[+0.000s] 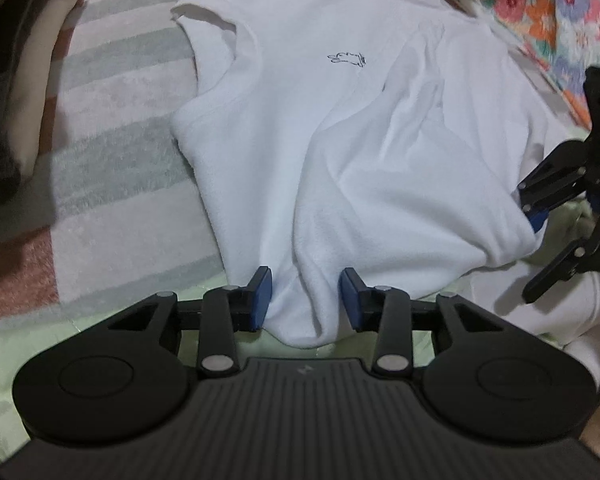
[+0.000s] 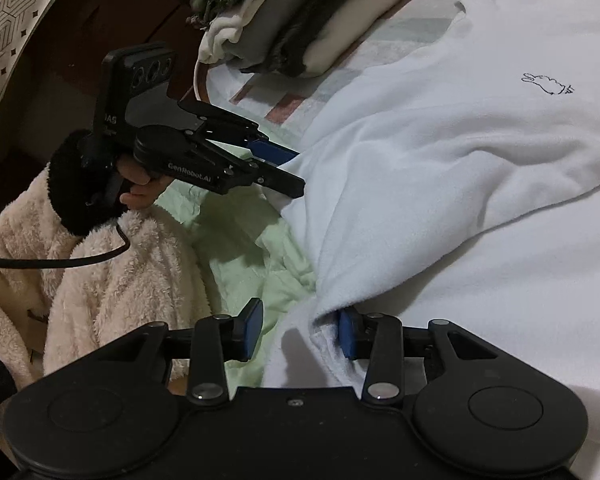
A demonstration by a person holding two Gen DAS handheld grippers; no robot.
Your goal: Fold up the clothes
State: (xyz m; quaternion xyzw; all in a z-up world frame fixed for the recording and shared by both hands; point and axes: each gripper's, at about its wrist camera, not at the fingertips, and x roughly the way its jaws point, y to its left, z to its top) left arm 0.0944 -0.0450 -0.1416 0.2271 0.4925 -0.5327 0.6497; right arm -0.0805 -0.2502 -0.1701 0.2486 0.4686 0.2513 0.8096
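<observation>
A white fleece top [image 1: 340, 120] with a small rabbit outline on the chest lies spread on the bed, collar far, hem near; it also shows in the right wrist view [image 2: 460, 160]. My left gripper [image 1: 306, 300] is open, its blue pads either side of a bunched fold of the hem. It shows in the right wrist view [image 2: 288, 168] at the hem's left corner. My right gripper [image 2: 300, 332] is open at the hem's other corner, with cloth draped over the right pad. It shows in the left wrist view [image 1: 540, 240] at the right edge.
A striped blanket [image 1: 120, 120] covers the bed, with pale green sheet [image 2: 240, 264] near the hem. A stack of folded clothes [image 2: 300, 20] lies far left. A floral quilt [image 1: 560, 12] is far right. A fluffy cream robe [image 2: 100, 280] lies by the bed edge.
</observation>
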